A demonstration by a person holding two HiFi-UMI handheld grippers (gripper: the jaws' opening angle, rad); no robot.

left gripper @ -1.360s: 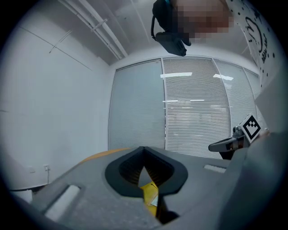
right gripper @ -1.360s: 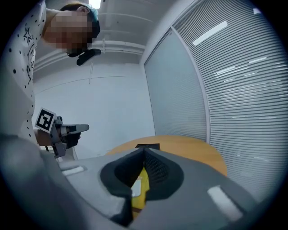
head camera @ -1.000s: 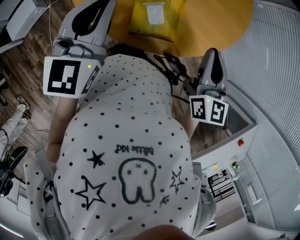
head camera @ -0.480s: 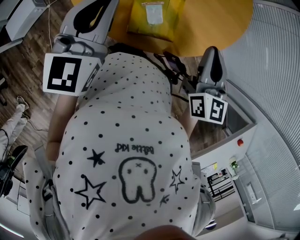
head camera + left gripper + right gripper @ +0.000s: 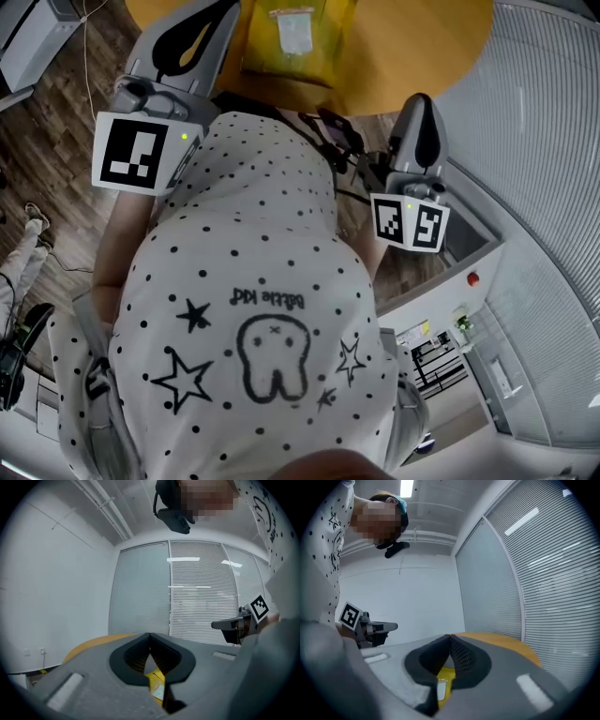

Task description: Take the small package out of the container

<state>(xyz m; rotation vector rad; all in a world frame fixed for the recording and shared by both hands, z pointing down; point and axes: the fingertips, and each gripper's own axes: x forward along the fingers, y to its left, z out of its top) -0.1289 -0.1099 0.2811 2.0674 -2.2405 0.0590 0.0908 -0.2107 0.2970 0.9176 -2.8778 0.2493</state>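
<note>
On the round orange table lies a yellow container, at the top of the head view. A small clear package rests in it. My left gripper is held at the table's near left edge with its jaws together and nothing between them. My right gripper hangs lower, to the right of the table's near edge, also shut and empty. In the left gripper view, the left gripper shows the yellow container and the package through the gap below its closed tips. The right gripper likewise shows the container.
My body in a dotted white shirt fills the middle of the head view. Wood floor lies at left. A glass wall with blinds curves along the right. Cables hang near the table's near edge.
The head view has shifted slightly, so the table sits a bit further left. Both grippers stay shut and near where they were.
</note>
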